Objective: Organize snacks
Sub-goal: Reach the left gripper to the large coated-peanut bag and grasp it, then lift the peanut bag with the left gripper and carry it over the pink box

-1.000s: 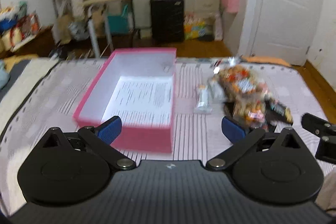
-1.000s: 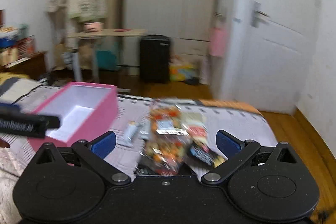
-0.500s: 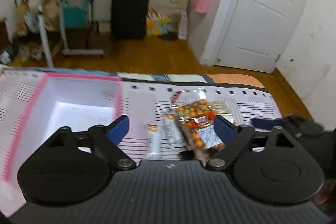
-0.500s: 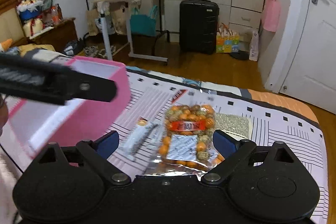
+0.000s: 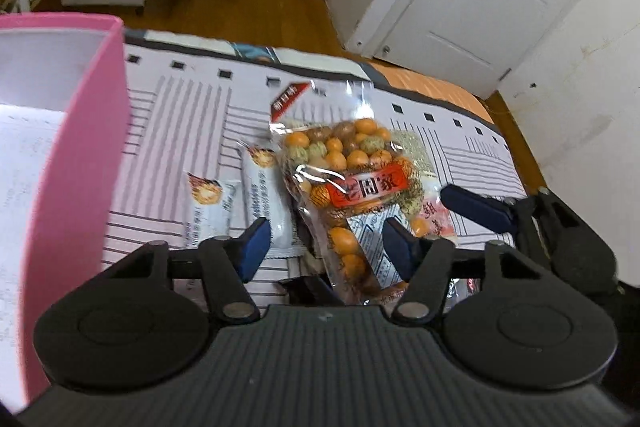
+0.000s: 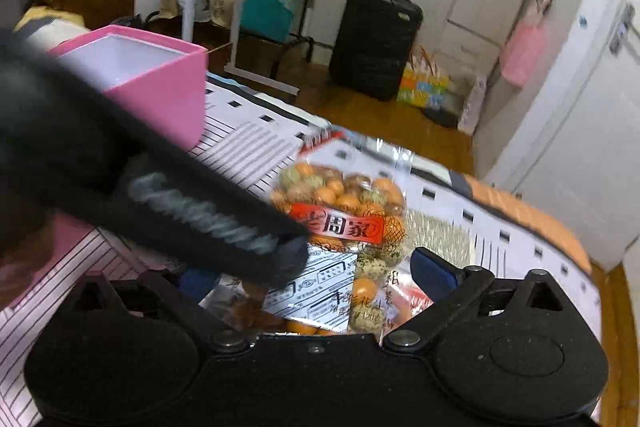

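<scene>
Clear bag of coated peanuts [image 5: 344, 183] on the striped bedspread [image 5: 180, 119], top of a loose pile of snacks, just right of the pink box [image 5: 76, 155] and partly over a dark wrapper [image 5: 304, 287]. Two white bar wrappers [image 5: 208, 203] flat beside it, between bag and box. Bag: transparent film, red label band across the middle, printed white panel below, round orange, green and brown pieces inside, crinkled sealed flap at the far end. Probably light to moderate in weight; film soft and slippery, contents loose and likely to shift, so sagging on either side of a pinch expected. Best hold judged as across the filled lower body near the white panel, where the pieces give bulk, not the thin flap, which could slide out or tear. Pieces brittle under hard squeeze; moderate closing advised. Left gripper [image 5: 326, 247] pointed down at the bag, jaws at a middling gap and just been closing, lower end of the bag between the blue pads [image 5: 256, 243]; contact not evident, no lift visible. Right gripper [image 6: 320, 283] close alongside, jaws spread wide over the same bag, nothing held; near pad hidden behind the other tool in the right wrist view. Box interior white, no snacks seen in the visible part.
</scene>
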The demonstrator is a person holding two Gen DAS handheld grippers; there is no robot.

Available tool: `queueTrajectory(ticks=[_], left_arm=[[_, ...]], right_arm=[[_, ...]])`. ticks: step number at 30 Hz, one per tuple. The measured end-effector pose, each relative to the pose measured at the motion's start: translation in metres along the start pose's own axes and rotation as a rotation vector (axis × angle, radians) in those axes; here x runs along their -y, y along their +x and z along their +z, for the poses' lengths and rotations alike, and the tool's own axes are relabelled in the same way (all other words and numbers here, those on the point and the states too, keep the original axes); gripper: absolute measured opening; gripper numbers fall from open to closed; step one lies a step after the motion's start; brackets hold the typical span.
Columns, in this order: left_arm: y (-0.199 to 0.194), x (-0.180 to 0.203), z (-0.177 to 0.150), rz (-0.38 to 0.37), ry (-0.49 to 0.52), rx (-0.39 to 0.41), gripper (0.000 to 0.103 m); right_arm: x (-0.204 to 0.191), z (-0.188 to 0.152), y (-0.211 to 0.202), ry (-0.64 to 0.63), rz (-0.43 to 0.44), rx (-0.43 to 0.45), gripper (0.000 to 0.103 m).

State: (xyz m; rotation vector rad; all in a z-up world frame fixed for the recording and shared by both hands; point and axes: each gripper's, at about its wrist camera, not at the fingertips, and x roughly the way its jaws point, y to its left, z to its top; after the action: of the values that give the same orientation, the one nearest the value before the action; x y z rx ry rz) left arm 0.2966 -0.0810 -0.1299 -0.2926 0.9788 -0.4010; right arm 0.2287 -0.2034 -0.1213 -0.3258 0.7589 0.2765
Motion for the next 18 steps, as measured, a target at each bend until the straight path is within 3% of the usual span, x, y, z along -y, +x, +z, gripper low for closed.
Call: queueTrajectory(ticks=[6,12,13,14,18], left_arm=[[0.010,-0.010,0.001,-0.103,-0.027,-0.027,0.037],[0.013,-0.016,0.000,-0.151,-0.076,-0.034,0.034],[0.013,-0.016,-0.001,-0.154,-0.076,-0.028,0.034],[0.013,-0.016,-0.002,-0.157,-0.072,-0.021,0.034],[0.011,-0.014,-0.008,-0.149,-0.074,0.026,0.035]], right_arm=[[0.015,0.001,0.008,0.074,0.053,-0.046,0.103],[0.023,-0.006,0.015,0.150,0.086,-0.062,0.097],[0.023,-0.006,0.014,0.155,0.085,-0.065,0.096],[0.023,-0.005,0.014,0.165,0.093,-0.068,0.086],[0.017,-0.001,0.013,0.184,0.096,-0.084,0.083]])
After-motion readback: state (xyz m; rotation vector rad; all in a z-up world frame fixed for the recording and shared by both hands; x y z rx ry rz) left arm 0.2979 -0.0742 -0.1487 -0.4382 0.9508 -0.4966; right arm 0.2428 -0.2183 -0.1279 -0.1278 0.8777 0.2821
